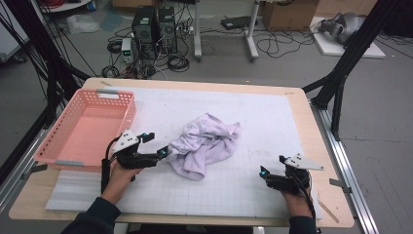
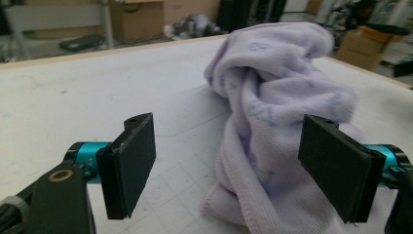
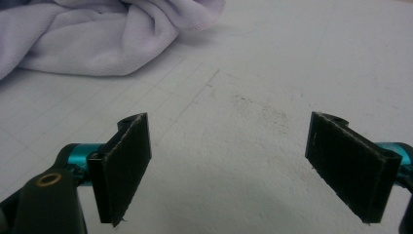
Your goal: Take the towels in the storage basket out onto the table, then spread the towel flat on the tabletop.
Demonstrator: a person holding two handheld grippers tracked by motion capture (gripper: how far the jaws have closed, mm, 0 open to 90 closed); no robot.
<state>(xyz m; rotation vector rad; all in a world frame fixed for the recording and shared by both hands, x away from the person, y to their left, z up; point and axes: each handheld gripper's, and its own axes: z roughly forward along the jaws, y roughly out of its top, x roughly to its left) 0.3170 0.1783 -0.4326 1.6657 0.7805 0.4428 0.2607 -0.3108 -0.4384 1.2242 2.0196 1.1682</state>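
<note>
One towel point(image 2: 272, 122) corner runs off-frame between the left gripper's point(image 2: 229, 165) spread jaws.

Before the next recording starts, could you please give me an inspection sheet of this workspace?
Surface: wooden table with a white gridded mat; faint dark smudges on the mat in the right gripper view.
Job's things: lilac cloth, crumpled in a heap mid-mat.
Clutter: pink basket at the left edge of the table, nothing seen inside.
Grippers: left gripper open, jaws at the cloth's edge with a fold between them; right gripper open, apart from the cloth, over bare mat.
Cables: one trails from each gripper; tangled leads on the floor.
Surroundings: computer towers, cardboard boxes, black frame legs.
</note>
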